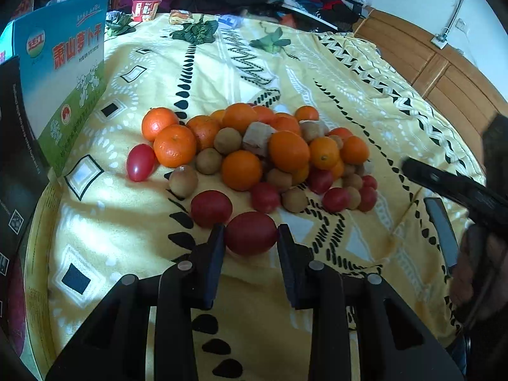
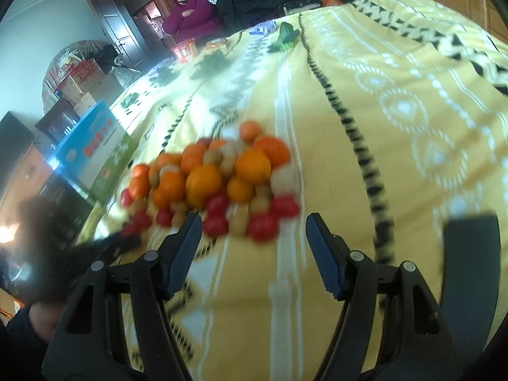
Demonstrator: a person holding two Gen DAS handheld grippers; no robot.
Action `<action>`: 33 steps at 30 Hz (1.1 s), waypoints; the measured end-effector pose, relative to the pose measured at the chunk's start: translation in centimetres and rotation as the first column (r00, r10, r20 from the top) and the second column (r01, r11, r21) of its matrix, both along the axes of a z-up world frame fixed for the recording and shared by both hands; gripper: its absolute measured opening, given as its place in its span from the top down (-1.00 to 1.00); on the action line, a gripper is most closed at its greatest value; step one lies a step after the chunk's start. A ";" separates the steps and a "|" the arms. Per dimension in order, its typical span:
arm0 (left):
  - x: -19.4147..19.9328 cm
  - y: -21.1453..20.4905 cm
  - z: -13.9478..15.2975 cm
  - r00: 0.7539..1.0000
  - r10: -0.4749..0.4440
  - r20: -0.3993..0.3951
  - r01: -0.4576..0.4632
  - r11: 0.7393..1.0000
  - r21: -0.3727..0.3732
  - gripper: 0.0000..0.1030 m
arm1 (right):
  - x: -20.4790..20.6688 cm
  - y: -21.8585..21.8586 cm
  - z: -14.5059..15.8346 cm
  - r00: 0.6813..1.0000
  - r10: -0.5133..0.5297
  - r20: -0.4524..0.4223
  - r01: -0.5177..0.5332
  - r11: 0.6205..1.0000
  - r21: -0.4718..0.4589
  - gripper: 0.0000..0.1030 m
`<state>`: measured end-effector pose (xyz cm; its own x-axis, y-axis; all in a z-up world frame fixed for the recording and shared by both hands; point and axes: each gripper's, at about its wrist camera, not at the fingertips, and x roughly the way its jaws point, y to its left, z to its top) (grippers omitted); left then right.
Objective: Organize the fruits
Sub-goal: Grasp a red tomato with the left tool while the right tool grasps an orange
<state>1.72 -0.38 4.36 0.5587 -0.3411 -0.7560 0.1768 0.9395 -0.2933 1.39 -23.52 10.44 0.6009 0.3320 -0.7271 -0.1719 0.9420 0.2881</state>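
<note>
A pile of fruit [image 1: 254, 152] lies on a yellow patterned cloth [image 1: 127, 228]: oranges, small brown round fruits and red cherry tomatoes. My left gripper [image 1: 250, 235] has its two fingers on either side of a red tomato [image 1: 250, 233] at the near edge of the pile, touching or almost touching it. In the right wrist view, which is blurred, the pile [image 2: 216, 177] lies ahead and to the left. My right gripper [image 2: 254, 225] is open and empty just before the nearest tomatoes [image 2: 263, 227].
A blue and green box [image 1: 66, 76] stands at the left of the pile. Green leaves [image 1: 197, 31] and a red cup [image 1: 144, 8] lie at the far end. A person in an orange hat [image 2: 187, 9] sits beyond. Wooden panels [image 1: 444, 73] rise at the right.
</note>
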 end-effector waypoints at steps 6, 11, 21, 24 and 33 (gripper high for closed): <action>-0.6 1.1 0.9 1.000 0.015 0.000 -0.015 0.999 -0.048 0.35 | 4.4 2.2 -0.7 0.988 0.151 -0.009 -0.151 0.977 -0.149 -0.32; -0.7 1.4 1.1 1.000 0.021 -0.001 -0.021 0.998 -0.066 0.35 | 6.3 3.4 -2.3 0.973 0.225 -0.060 -0.233 0.945 -0.230 -0.04; -1.2 1.3 2.7 0.999 0.038 0.031 -0.036 0.997 -0.064 0.35 | 5.2 3.2 -1.7 0.982 0.190 -0.023 -0.191 0.960 -0.206 0.26; -1.7 1.3 4.0 0.997 0.060 0.056 -0.058 0.998 -0.036 0.35 | 3.3 3.1 0.1 0.987 0.158 0.011 -0.154 0.976 -0.154 0.26; -3.3 2.0 8.6 0.984 0.125 0.129 -0.136 0.988 0.076 0.35 | -2.8 5.4 4.9 0.981 0.163 0.104 -0.156 0.985 -0.074 0.26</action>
